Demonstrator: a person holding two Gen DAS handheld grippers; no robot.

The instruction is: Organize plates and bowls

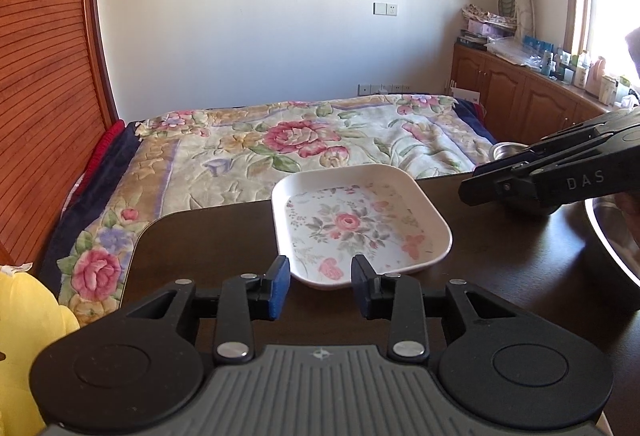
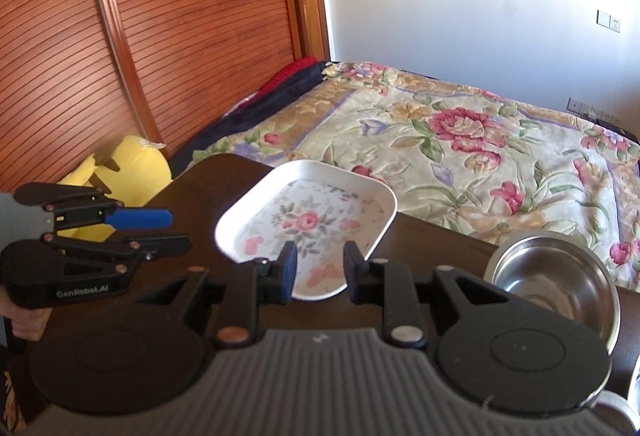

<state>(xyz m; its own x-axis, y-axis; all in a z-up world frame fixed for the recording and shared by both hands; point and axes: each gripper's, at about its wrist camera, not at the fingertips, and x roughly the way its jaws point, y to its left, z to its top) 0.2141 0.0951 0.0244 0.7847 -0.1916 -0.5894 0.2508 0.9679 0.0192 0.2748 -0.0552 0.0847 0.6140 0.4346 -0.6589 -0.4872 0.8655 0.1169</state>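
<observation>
Now the plate (image 1: 360, 224) lies flat on the counter (image 1: 208, 248), just ahead of both grippers; left gripper (image 1: 321, 286) and right gripper (image 2: 320, 272) are part-spread, empty; bowl (image 2: 554, 276) sits right

Two wrist cameras, both low over your table and angled down toward the bed.

Your left view looks straight past its gripper (image 1: 320, 286) at the plate (image 1: 360, 224), close ahead, with the window side at right. Your right view faces the same plate (image 2: 308, 224) from further right, turned toward the wooden doors (image 2: 160, 36). Both share the plate, table (image 1: 208, 248) edge, bed (image 1: 280, 144), and each shows the other gripper (image 1: 472, 188) (image 2: 176, 232).
</observation>
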